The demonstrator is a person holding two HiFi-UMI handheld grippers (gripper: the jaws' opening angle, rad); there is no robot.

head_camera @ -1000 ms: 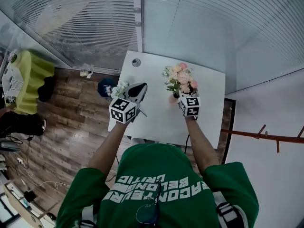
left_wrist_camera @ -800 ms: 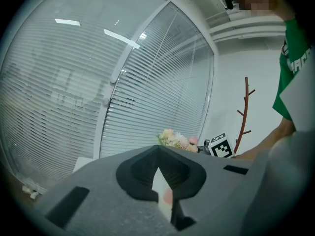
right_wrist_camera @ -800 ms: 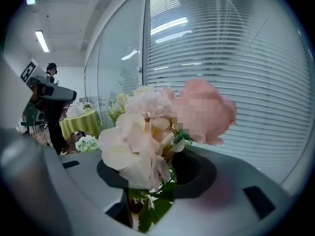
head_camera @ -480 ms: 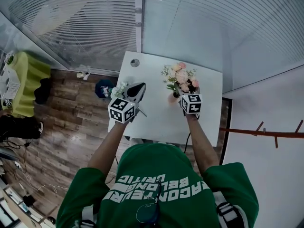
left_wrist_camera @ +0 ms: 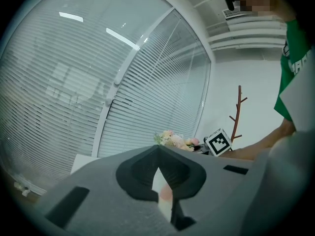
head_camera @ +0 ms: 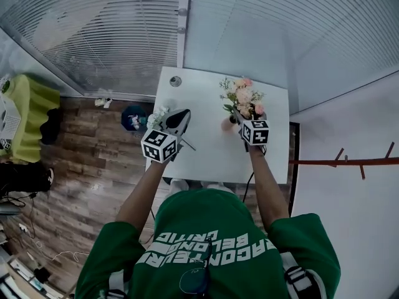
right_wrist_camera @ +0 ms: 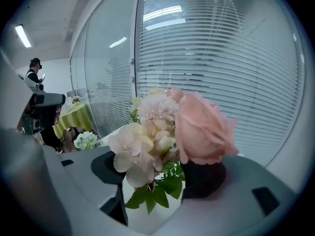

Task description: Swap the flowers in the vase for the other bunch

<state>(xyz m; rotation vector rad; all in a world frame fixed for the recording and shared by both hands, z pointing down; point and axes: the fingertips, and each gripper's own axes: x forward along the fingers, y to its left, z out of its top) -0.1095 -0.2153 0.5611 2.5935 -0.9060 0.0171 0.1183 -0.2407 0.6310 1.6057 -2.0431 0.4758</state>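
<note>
Right gripper view: caught ruffled pink bouquet [right_wrist_camera: 167, 132] between right gripper's [right_wrist_camera: 162, 183] spread, just-opening jaws. Head view: added rounded pink vase [head_camera: 227, 125] under it on white table [head_camera: 199, 161], left gripper [head_camera: 177, 121] seemingly pinching white bunch [head_camera: 156, 117].

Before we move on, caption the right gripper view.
Right claw, its jaws just opened, with the pink bouquet between them.

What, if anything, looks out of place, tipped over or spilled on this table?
Nothing stands out. The pink bouquet sits in its vase on the white table, nothing spilled or broken. The white bunch is at the table's left edge beside the left gripper, blooms right at the rim.
</note>
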